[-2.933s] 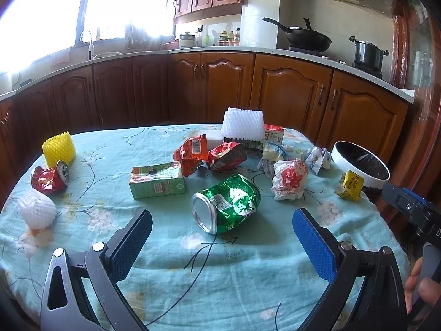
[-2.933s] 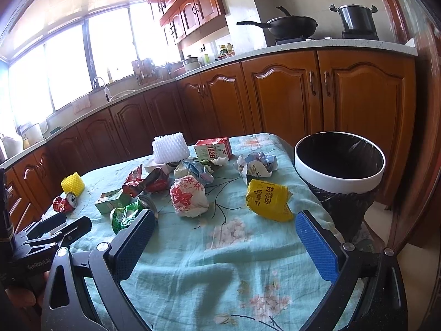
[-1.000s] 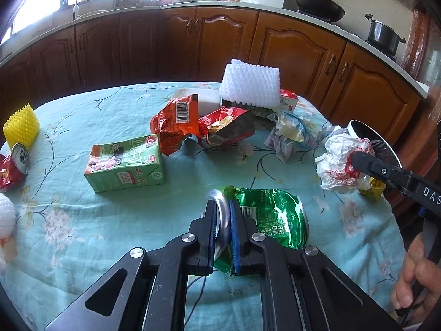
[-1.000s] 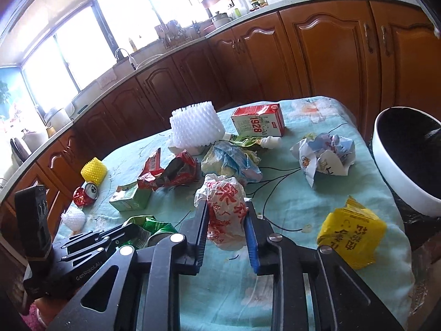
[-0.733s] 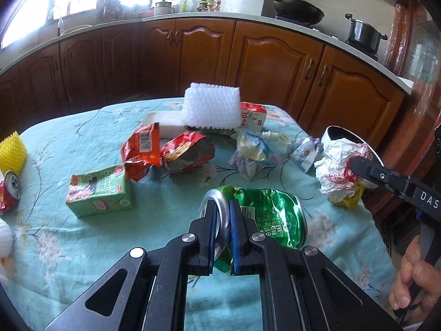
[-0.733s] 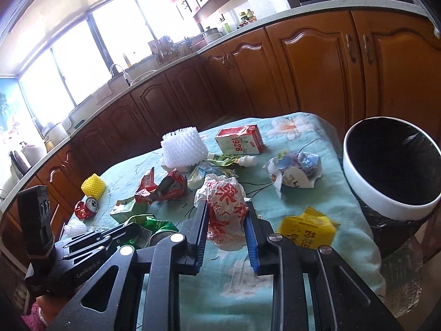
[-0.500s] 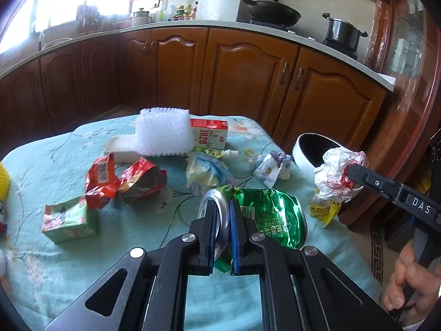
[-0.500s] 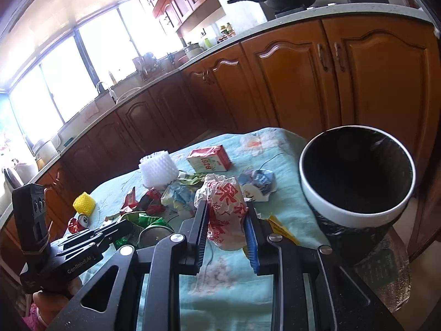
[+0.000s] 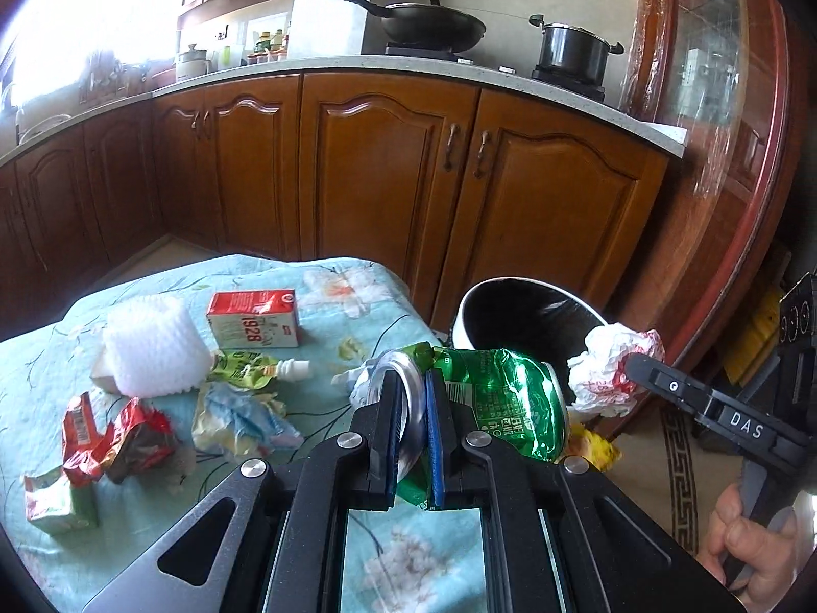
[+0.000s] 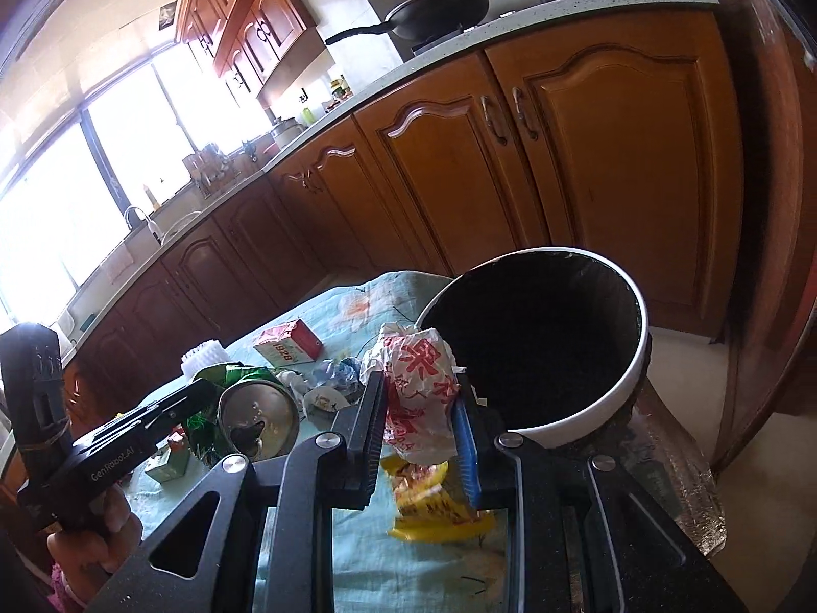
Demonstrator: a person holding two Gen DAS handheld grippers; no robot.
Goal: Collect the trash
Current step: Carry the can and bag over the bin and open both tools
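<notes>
Beside the worktop (image 9: 357, 286) edge, the bin (image 10: 536, 347) gapes just ahead of the right hand-held gripper (image 10: 418, 408) clamping a wrapper (image 10: 418, 378); the left hand-held gripper (image 9: 411, 408), farther back, pinches a can (image 9: 490, 408).

black hand-held gripper (image 9: 412, 411), blue pads (image 9: 435, 439), silver screws, white "das" lettering.

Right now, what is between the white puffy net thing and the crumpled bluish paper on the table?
In the left wrist view, a green squeeze pouch with a white cap lies between the white foam net and the bluish paper.
</notes>
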